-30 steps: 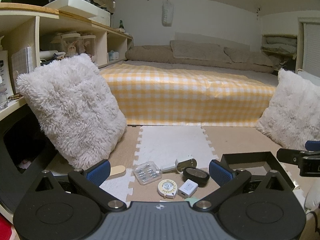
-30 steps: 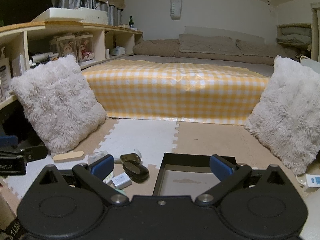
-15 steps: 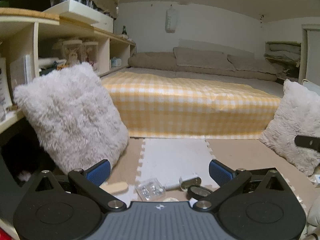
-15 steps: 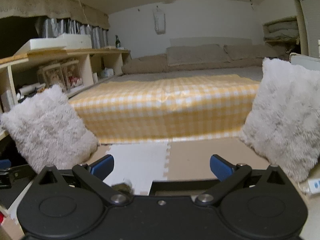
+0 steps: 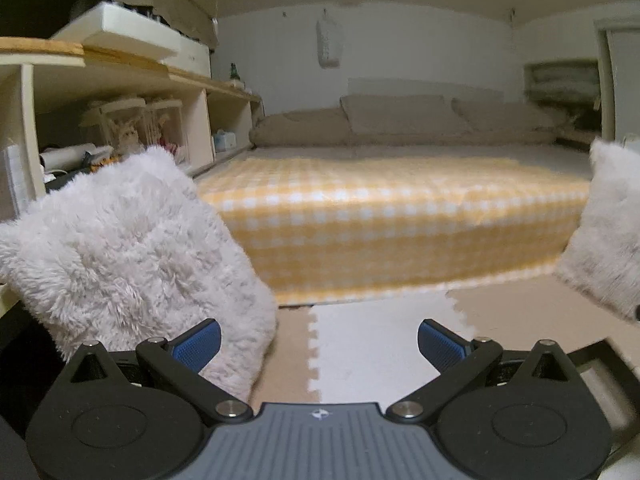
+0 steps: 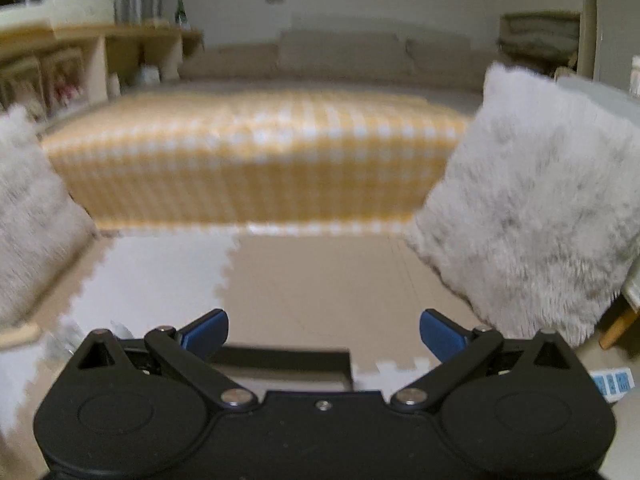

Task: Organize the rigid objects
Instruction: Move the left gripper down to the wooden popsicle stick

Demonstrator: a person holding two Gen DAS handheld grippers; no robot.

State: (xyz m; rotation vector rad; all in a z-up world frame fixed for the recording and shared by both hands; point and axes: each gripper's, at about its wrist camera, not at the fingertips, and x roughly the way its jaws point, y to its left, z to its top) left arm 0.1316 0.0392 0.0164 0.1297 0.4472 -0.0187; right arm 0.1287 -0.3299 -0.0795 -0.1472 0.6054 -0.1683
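My left gripper (image 5: 319,343) is open and empty, held above the foam floor mat (image 5: 372,344). My right gripper (image 6: 323,334) is open and empty, just above the far rim of the black tray (image 6: 280,357). A corner of the same tray shows at the right in the left wrist view (image 5: 596,354). The small rigid objects are hidden below the left gripper body. In the blurred right wrist view, a clear box (image 6: 66,338) and a wooden stick (image 6: 18,336) show faintly at lower left.
A fluffy white pillow (image 5: 132,264) leans at the left and another pillow (image 6: 532,224) at the right. The yellow checked bed (image 5: 392,216) lies ahead. Shelves (image 5: 120,120) run along the left wall. A white power strip (image 6: 610,383) lies at lower right.
Both cameras have tilted up and drawn back. The small objects have dropped out of the left view and nearly out of the right view. Both grippers stay open.
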